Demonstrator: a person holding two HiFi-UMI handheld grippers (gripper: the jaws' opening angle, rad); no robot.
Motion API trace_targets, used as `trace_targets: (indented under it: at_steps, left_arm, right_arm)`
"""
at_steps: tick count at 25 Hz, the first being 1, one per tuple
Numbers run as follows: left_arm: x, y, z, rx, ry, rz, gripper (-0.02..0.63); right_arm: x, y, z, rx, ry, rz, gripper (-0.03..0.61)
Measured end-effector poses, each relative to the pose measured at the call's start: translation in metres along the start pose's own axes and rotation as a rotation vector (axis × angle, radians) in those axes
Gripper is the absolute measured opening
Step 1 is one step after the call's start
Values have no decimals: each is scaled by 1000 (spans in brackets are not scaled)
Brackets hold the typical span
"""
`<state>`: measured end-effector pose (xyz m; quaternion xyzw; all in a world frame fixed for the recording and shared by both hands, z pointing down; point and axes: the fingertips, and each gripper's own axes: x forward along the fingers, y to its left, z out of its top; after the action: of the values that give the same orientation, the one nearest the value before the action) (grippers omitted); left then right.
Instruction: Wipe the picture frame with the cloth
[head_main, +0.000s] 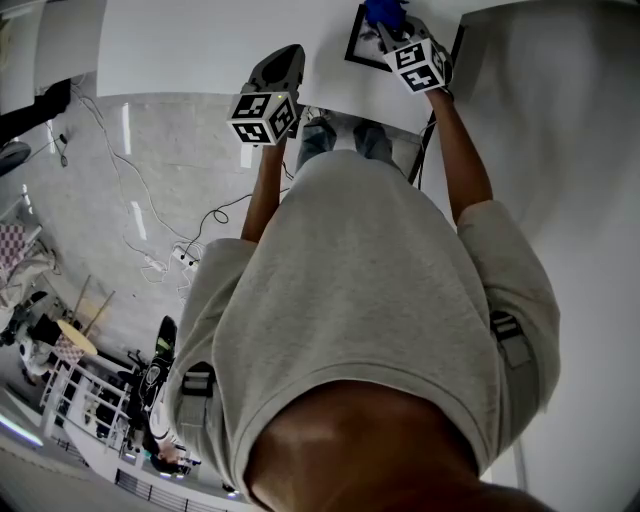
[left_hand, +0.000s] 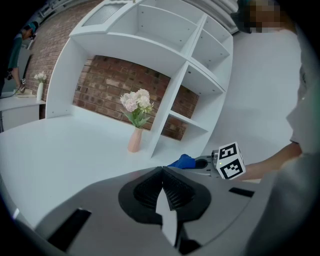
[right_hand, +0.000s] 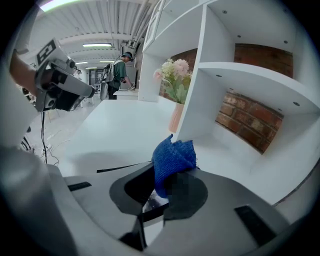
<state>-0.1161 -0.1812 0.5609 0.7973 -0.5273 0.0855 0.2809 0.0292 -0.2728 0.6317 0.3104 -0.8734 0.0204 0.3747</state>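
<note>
In the head view my right gripper (head_main: 398, 30) is shut on a blue cloth (head_main: 384, 12) at the far edge of the picture. It hangs just over a black picture frame (head_main: 357, 47) that lies flat on the white table (head_main: 200, 45). The right gripper view shows the cloth (right_hand: 172, 159) bunched between the jaws of my right gripper (right_hand: 165, 181), with a thin black edge of the frame (right_hand: 121, 168) on the table to the left. My left gripper (left_hand: 161, 172) is shut on nothing, held off the frame to the left, at the table's near edge (head_main: 268, 105).
A white shelf unit (left_hand: 185, 95) with a brick back stands on the table behind the frame. A pink vase of flowers (left_hand: 135, 137) stands against the shelf unit's left end. Cables (head_main: 150, 215) lie on the floor to the left. Another person (right_hand: 119, 70) stands far off.
</note>
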Motion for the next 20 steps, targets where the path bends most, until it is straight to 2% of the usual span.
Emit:
trace_targets:
  at_steps: [20]
  left_arm:
    - [-1,-9,-8,8,0,-20,15]
  right_arm:
    - [-26,68,-30,55,19,74,55]
